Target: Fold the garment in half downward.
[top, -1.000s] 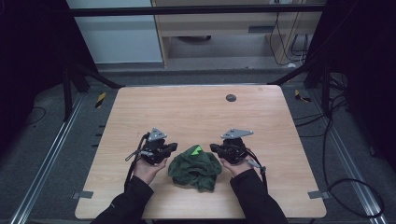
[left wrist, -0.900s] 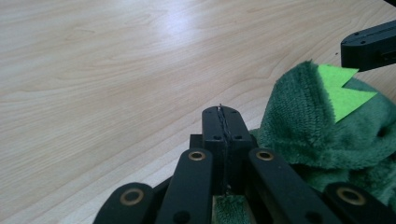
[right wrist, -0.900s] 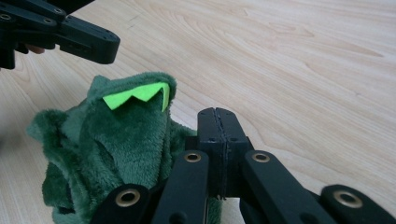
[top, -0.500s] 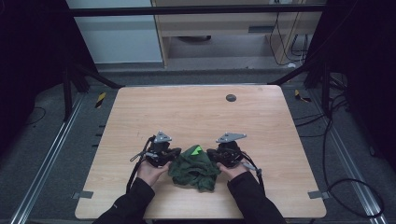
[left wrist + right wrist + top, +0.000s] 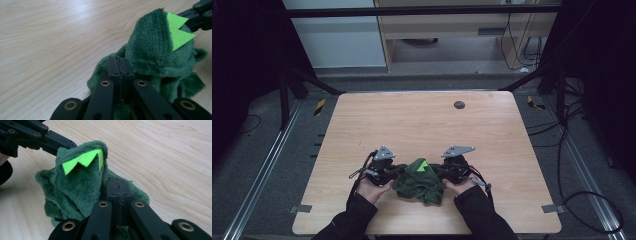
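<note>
Green plush (image 5: 419, 180) sits bunched on the table (image 5: 422, 125) between both tongs, left gripper (image 5: 119, 65) and right gripper (image 5: 117, 186) each pinching its fabric.

You worked at a pale wooden table (image 5: 422, 125) on grey carpet (image 5: 252, 150). Behind it stood a light cabinet (image 5: 437, 30). Cables (image 5: 562, 135) trailed right

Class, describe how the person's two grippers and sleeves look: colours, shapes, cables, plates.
Both the left gripper and right gripper are black, with jointed bars fixed by brass-ringed rivets and ridged square pads. Each carries a grey three-cornered plate on top and trails a black cable. The sleeves are black.
</note>
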`<state>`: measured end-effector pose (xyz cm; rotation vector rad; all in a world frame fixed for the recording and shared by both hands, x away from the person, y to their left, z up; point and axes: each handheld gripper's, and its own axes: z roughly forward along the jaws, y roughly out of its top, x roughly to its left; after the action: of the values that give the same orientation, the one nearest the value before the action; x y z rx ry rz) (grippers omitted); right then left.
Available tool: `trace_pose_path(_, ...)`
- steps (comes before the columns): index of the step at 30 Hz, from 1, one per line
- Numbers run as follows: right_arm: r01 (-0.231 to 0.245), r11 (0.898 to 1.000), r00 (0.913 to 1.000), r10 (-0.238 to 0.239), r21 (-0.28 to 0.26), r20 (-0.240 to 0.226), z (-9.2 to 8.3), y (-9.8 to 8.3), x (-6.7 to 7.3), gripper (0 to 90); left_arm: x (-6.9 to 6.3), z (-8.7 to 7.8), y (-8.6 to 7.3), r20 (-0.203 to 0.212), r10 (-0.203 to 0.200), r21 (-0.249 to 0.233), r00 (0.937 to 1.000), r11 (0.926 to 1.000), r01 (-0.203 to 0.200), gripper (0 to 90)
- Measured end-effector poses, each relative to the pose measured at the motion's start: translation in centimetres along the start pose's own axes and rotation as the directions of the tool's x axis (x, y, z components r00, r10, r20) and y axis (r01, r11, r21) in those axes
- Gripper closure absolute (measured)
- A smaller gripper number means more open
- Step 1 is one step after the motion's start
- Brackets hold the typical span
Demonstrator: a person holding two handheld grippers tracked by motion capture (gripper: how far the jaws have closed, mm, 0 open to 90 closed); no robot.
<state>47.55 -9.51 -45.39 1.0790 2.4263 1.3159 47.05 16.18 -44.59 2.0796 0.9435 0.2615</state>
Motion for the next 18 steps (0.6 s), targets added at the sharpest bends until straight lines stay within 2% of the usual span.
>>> trace_pose_path(4,0.018,1.0,0.9998,-0.018,-0.003,-0.008,-0.2,-0.1,0.4,90.0,-0.6,-0.7,-0.1,0.012,0.017,-0.008,0.9998,0.9998,-0.017,89.9)
trace_pose_path(18,0.021,1.0,0.9991,-0.021,-0.003,-0.037,-1.7,-1.1,1.4,90.0,-2.3,-2.3,-1.1,0.046,0.051,-0.013,0.9977,0.9986,-0.05,89.9)
